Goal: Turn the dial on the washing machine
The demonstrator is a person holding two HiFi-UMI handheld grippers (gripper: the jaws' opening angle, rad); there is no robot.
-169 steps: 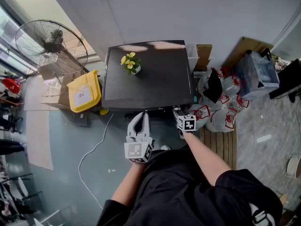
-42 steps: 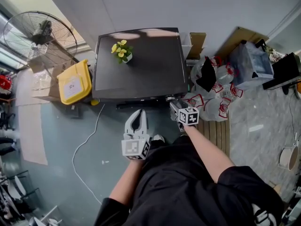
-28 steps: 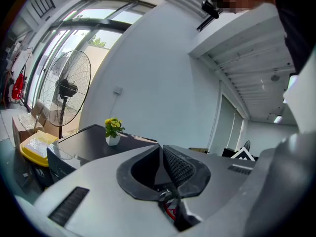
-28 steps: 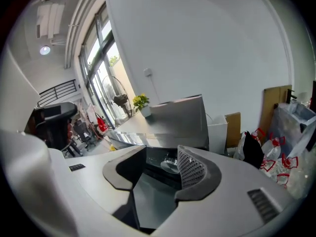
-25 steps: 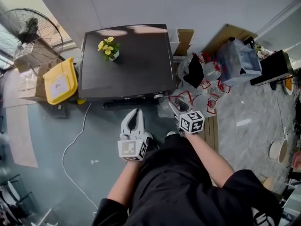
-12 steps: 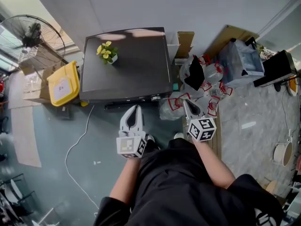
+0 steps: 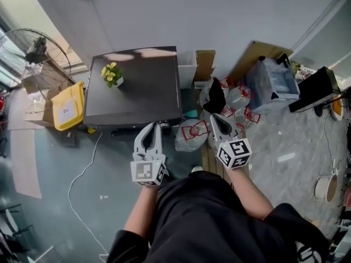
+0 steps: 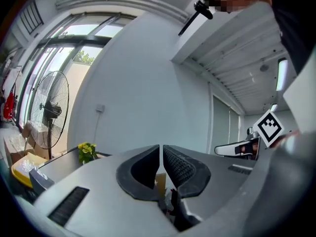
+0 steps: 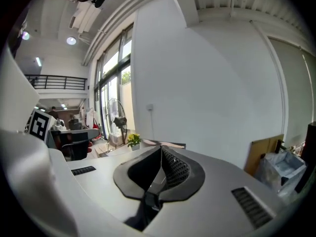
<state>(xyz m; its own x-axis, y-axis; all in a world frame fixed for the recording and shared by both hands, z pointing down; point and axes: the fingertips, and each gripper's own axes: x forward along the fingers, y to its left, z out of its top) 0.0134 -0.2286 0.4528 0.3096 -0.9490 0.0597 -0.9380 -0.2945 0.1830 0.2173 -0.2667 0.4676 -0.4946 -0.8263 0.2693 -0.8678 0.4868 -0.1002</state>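
— Where's the washer (image 7: 131,86)?
— Backed to the wall (image 7: 192,15), front toward the person; dial too small to see.
— Anything gripped?
— No. Left gripper (image 7: 152,126) and right gripper (image 7: 213,117) are pressed together, empty, clear of it. Bags (image 7: 189,136) crowd its right.
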